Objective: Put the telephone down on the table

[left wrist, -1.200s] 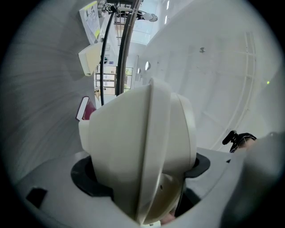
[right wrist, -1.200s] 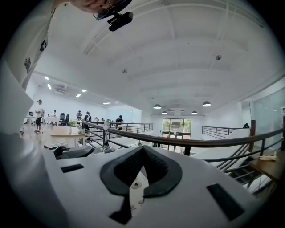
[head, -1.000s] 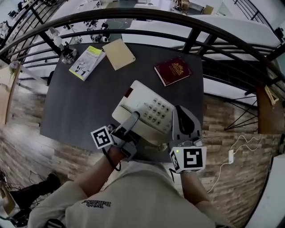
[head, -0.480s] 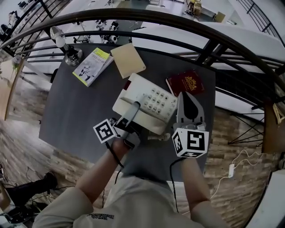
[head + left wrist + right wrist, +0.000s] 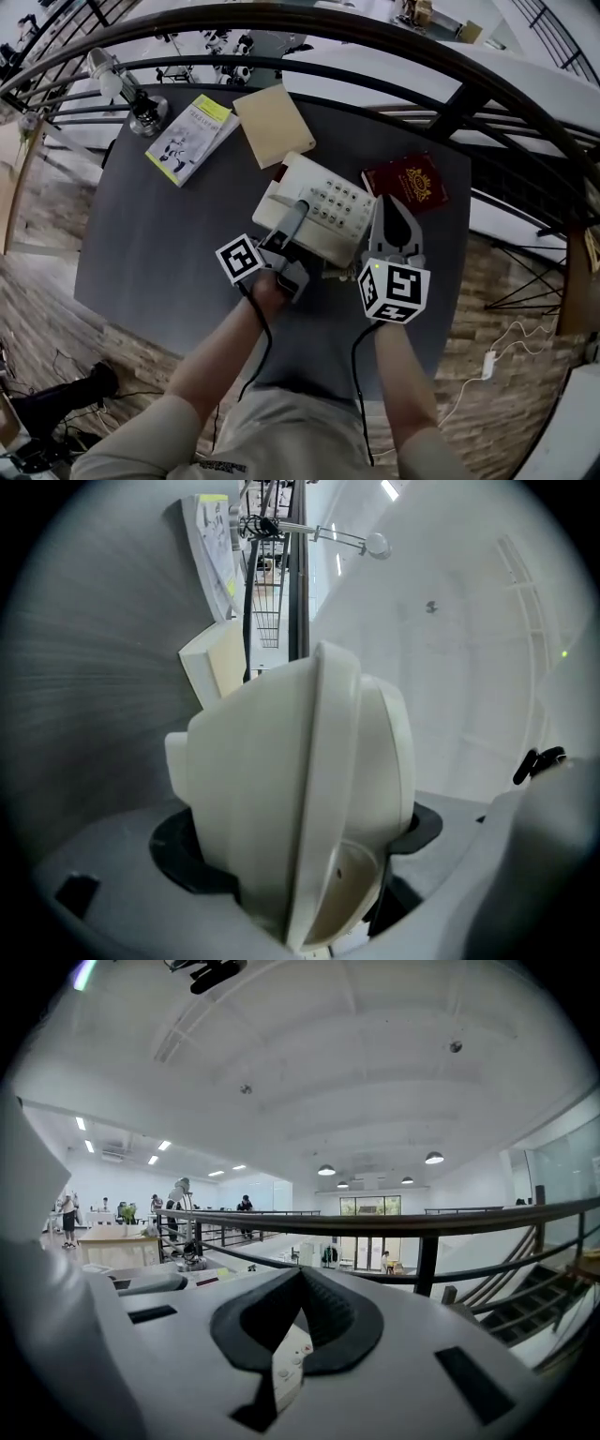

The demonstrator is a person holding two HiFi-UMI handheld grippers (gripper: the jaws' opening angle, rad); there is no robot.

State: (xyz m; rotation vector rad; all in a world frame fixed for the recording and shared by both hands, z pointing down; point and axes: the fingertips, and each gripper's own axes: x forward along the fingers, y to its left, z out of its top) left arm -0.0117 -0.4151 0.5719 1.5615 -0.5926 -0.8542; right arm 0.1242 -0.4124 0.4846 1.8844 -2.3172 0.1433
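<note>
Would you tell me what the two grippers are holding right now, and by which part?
Both hold the cream telephone: the left gripper clamps its near end on the handset side, the right gripper pinches its thin keypad-side edge.

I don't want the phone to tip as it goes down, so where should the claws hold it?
Hold the telephone by its two long sides, coming from the near end. The left claw spans receiver and base together, so the receiver likely can't slip off; the right claw pinches the thin keypad-side edge, balancing the wide flat body.
</note>
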